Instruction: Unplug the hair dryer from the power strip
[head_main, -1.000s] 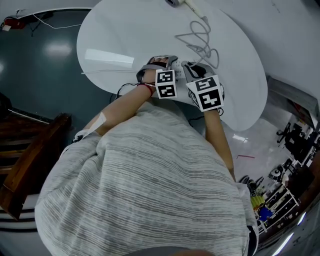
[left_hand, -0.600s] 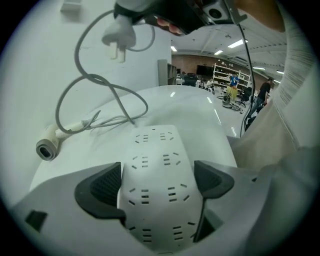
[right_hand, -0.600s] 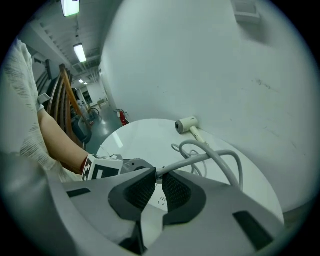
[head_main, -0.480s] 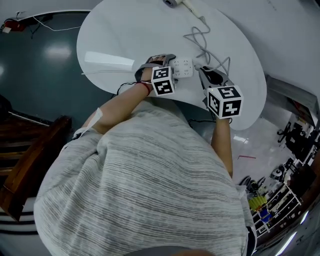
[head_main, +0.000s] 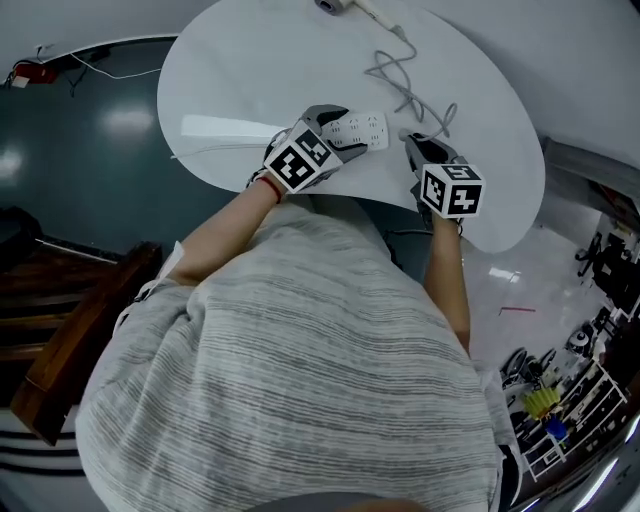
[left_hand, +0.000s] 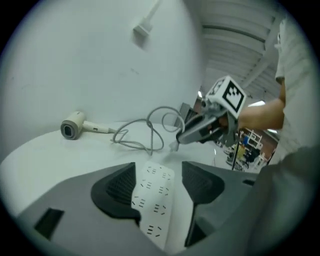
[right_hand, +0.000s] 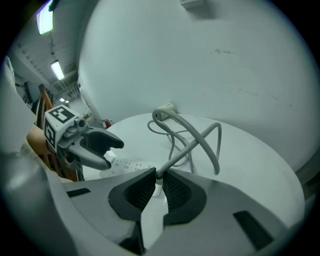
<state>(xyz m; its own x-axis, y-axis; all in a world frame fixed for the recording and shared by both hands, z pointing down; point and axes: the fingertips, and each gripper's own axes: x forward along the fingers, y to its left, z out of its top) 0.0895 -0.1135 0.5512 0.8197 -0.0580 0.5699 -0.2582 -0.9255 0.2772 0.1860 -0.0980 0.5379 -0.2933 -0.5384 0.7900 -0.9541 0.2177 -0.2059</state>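
The right gripper (head_main: 413, 143) had its fingers pinched on the white plug (right_hand: 158, 189), right where the grey cord (right_hand: 200, 136) left it. The plug was clear of the power strip (head_main: 361, 130), which lay flat on the white tabletop (head_main: 250, 70) just beside it. The left gripper (left_hand: 156, 186) hung over the near end of the strip. Its fingers were closing with the strip in the gap between them, but they did not appear to press on it.

The plug looked small, hard and smooth, so it seemed best gripped squarely on its body, since the springy, looped cord would likely tug at it. The strip looked light and apt to slide or lift, so its long edges seemed the place to pin it. The hair dryer (left_hand: 73, 125) lay at the far edge of the tabletop.
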